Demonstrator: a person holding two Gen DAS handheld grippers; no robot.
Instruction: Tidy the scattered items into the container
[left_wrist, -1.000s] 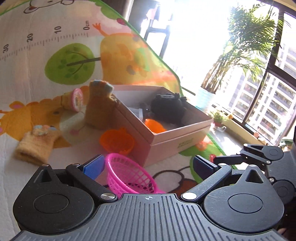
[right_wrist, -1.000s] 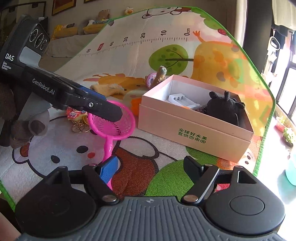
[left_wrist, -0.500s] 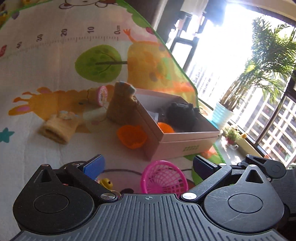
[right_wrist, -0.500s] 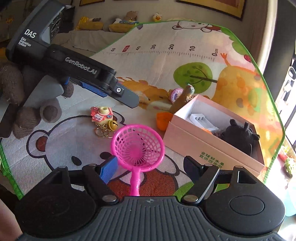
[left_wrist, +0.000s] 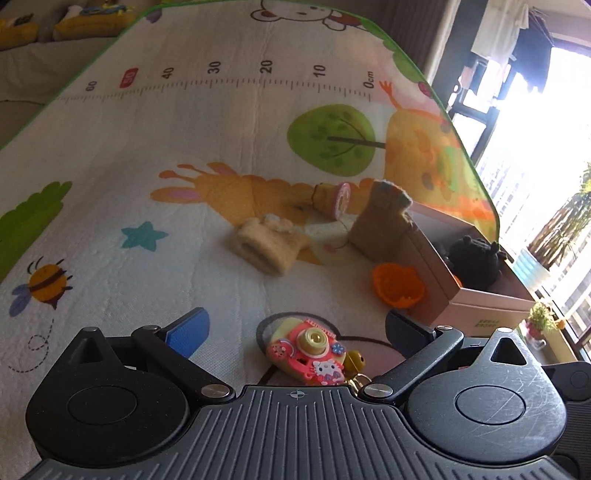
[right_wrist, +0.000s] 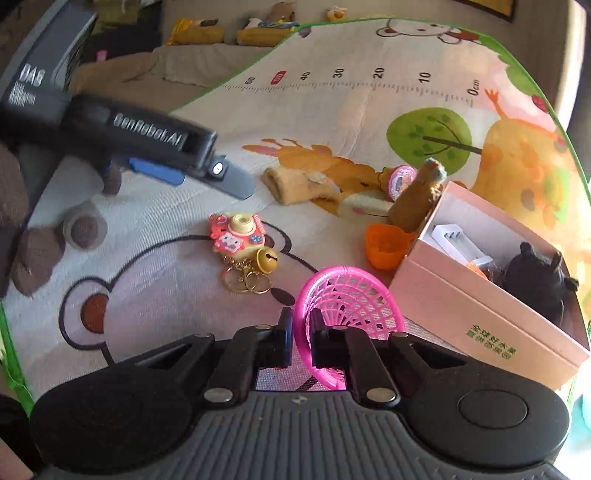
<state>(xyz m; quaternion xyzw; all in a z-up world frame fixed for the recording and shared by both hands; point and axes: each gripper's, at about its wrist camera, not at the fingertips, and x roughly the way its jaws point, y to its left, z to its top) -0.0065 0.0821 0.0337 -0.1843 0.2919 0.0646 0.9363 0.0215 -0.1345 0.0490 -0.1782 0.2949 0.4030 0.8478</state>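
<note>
On the cartoon-printed foam play mat (left_wrist: 155, 155), we have our right gripper (right_wrist: 301, 334) clamped on the rim of the pink plastic mesh scoop (right_wrist: 349, 301), which sits tipped just beside the near wall of the open pink cardboard box (right_wrist: 476, 310). Our left gripper (left_wrist: 295, 328) hangs with its fingers spread wide and empty, straddling the pink and yellow toy-camera keychain (left_wrist: 308, 352) without touching it. The box already holds a black plush toy (right_wrist: 532, 280) and a white plastic piece (right_wrist: 456, 242). An orange plastic cup (right_wrist: 388, 245), two tan knitted mitts (left_wrist: 267, 242) and a small pink-faced round toy (left_wrist: 334, 199) lie loose on the mat.

We judge the step in hand to be carrying the scoop to the box: next we lift it clear of the wall, bring it over the opening and let go. The left then needs to descend and close on the keychain.
</note>
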